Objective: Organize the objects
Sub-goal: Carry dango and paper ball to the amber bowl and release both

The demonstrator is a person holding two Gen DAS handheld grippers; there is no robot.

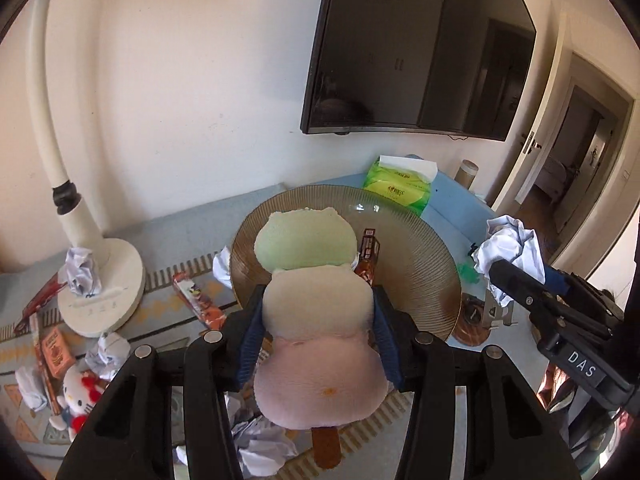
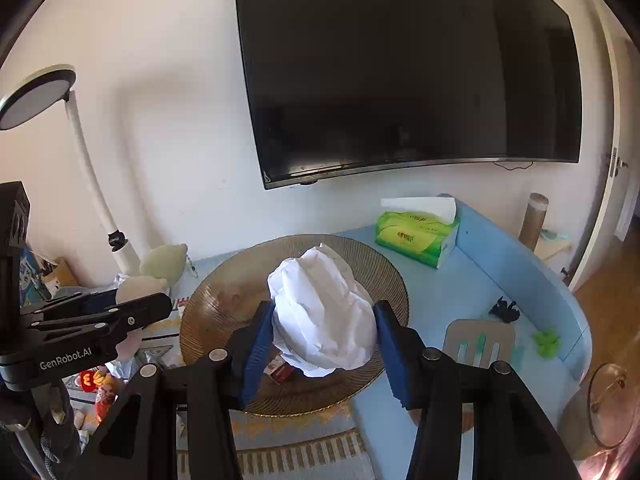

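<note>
Left gripper clamps one pastel plush toy between its blue pads, held above the near rim of the single ribbed glass plate. Right gripper grips one crumpled paper ball over that plate. One snack packet lies on the plate. Beyond the far rim sits one green tissue pack near the wall; one lamp base stands left.

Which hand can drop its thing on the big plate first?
Probably right. The right gripper holds the paper ball over the plate's middle; the left gripper holds the plush toy nearer the rim.
</note>
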